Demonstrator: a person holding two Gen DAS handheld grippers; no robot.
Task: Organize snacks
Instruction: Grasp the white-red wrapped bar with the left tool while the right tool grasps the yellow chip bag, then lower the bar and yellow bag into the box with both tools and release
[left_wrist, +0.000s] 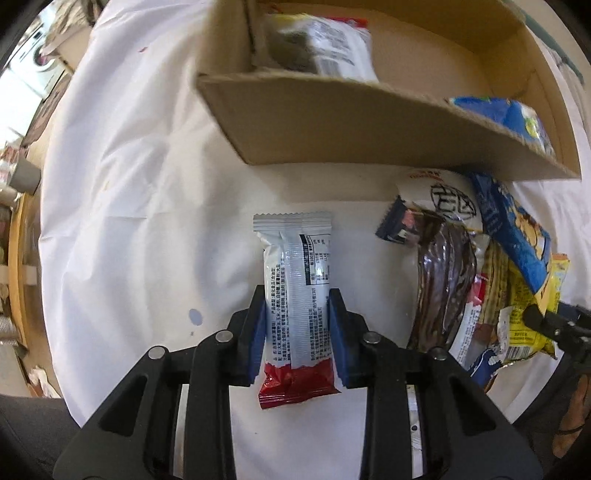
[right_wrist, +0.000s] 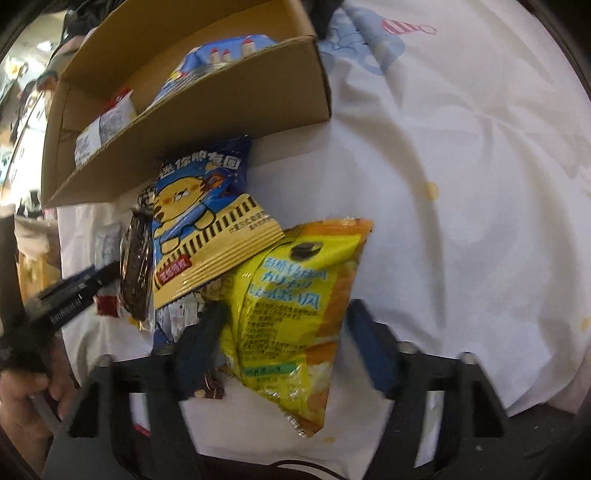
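Two hand-held grippers are at work over a bench draped in a white cloth (left_wrist: 129, 221). The left hand-held gripper (left_wrist: 297, 328) has its blue pads pressed against the sides of one silver snack bar (left_wrist: 297, 288), pinching it; the bar's seam side faces up, its near end is red, and its black print is too fine to read. The right hand-held gripper (right_wrist: 284, 343) stands spread around one yellow snack bag (right_wrist: 291, 314), its fingers either side of the bag with a gap showing on the right, so it is not clamped; the bag bears pale blue lettering I cannot make out. One cardboard box (left_wrist: 332, 122) sits at the far side of the cloth, and at least two packets lie in it: a clear-and-white packet (left_wrist: 325, 44) with a dark filling, and a blue packet (left_wrist: 517, 118) at its right end. Just in front of the box is a loose pile of snacks: a blue and yellow bag (right_wrist: 207, 218) with a cartoon tiger and Chinese characters overlaps the yellow bag, a dark brown glossy packet (left_wrist: 443, 284) lies beside it, and a white packet (left_wrist: 447, 195) peeks from beneath. The pile crowds the right gripper's left finger.
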